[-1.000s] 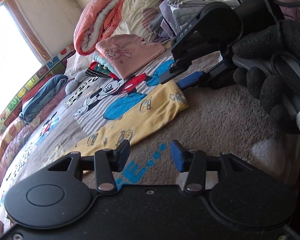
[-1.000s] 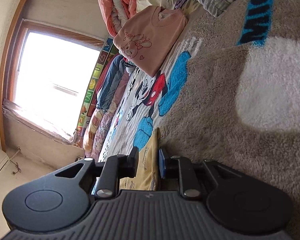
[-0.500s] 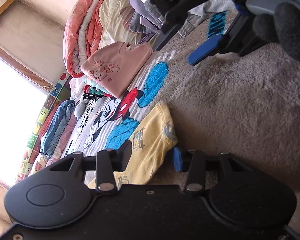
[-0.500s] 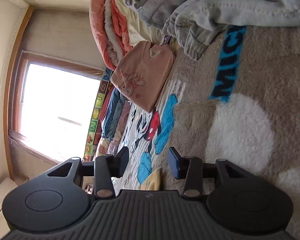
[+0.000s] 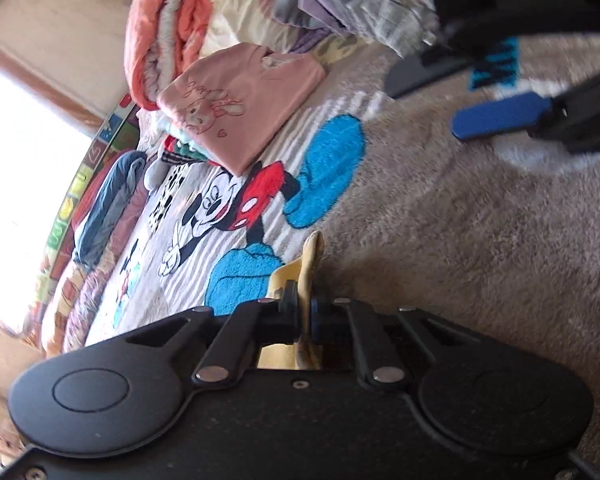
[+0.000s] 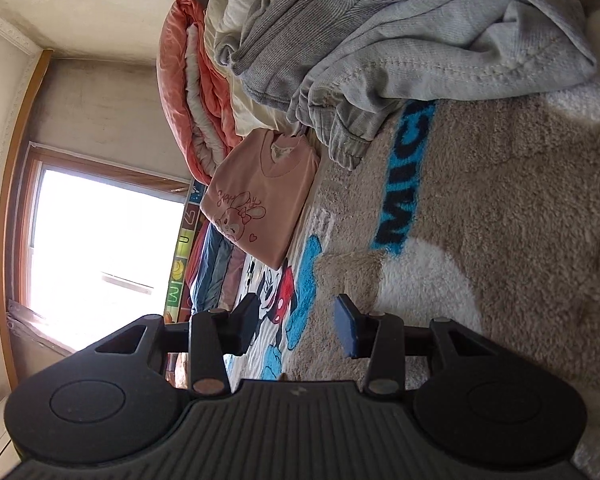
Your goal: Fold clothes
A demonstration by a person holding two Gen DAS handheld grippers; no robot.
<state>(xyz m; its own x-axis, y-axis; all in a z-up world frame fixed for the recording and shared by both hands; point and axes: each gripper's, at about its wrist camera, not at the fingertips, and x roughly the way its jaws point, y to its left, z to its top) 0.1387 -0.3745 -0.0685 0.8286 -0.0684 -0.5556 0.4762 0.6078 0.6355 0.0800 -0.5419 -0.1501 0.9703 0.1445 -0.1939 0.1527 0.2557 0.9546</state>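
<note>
Bedding is a plush cartoon blanket (image 5: 440, 240); a folded pink top (image 5: 244, 100) lies at its far side. My left gripper (image 5: 305, 314) is pinched tight on the yellow garment (image 5: 310, 256), soft, light, limp; hems grip best. My right gripper (image 6: 296, 322) hovers spread wide, holding nothing.

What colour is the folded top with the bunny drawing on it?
The folded top is light pink, with a darker pink bunny outline and lettering; it shows best in the right wrist view.
</note>
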